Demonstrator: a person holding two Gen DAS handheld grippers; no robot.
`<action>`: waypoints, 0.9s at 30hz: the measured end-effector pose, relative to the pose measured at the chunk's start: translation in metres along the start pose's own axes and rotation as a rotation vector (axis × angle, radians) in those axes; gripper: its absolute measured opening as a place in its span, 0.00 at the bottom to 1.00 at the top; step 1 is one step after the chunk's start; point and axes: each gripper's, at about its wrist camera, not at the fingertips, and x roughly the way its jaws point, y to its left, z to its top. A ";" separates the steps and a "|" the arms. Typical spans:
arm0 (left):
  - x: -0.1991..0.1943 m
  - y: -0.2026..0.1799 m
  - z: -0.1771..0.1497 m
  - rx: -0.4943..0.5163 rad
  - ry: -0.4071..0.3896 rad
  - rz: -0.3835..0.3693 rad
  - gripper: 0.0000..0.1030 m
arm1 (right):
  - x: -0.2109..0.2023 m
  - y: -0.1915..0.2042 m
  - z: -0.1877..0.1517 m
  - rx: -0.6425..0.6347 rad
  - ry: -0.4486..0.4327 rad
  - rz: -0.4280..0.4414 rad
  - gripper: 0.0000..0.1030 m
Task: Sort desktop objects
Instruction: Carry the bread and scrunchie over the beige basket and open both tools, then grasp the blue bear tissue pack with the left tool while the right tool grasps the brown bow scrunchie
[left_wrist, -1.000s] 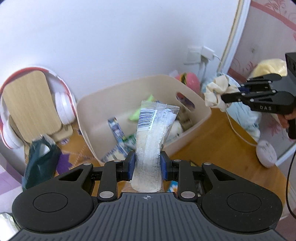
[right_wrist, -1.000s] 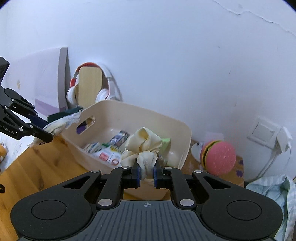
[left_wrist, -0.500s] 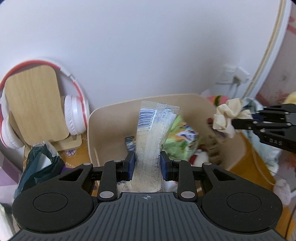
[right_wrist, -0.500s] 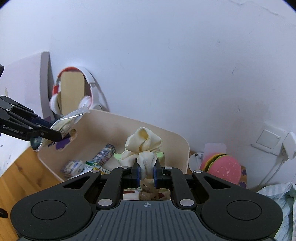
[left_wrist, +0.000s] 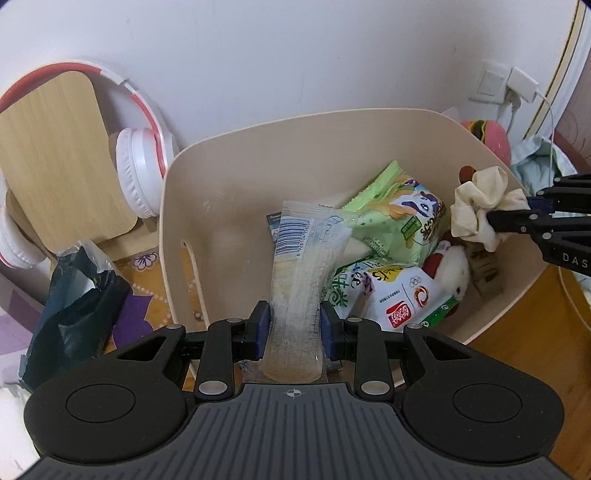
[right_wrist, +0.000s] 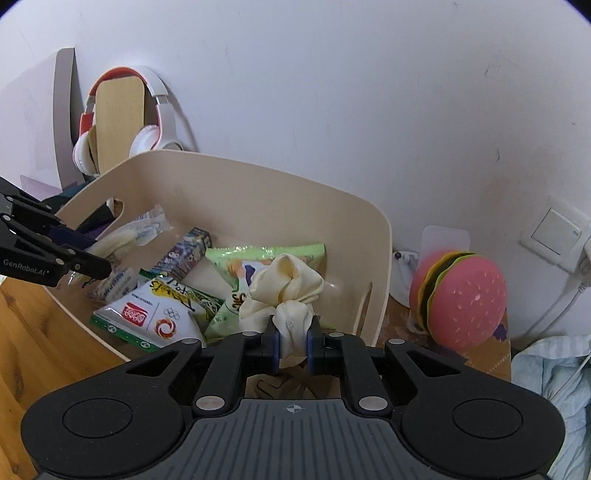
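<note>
Two hand-held grippers over smooth beige bin (left_wrist: 229, 177), left (left_wrist: 294, 328) pinching crinkly clear packet (left_wrist: 301, 280), right (right_wrist: 292, 341) clamping ruffled cream scrunchie (right_wrist: 286, 286)

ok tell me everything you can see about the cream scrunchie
The cream scrunchie is a soft, gathered fabric ring, pale cream with a slight sheen, bunched into loose folds. The right gripper is shut on its lower part, the blue-padded fingers squeezing the cloth thin while the rest puffs out above. It hangs over the right side of the beige bin, above the green snack packets, apparently touching nothing but the fingers.
</note>
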 end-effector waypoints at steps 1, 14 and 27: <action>0.001 0.000 0.001 -0.003 0.005 0.004 0.28 | 0.001 0.001 0.001 -0.001 0.003 -0.001 0.13; -0.019 -0.001 0.005 -0.049 -0.077 0.050 0.70 | -0.012 -0.003 0.007 0.032 -0.011 -0.015 0.63; -0.074 -0.029 -0.042 0.161 -0.205 0.041 0.71 | -0.069 0.009 -0.023 0.124 -0.081 -0.004 0.77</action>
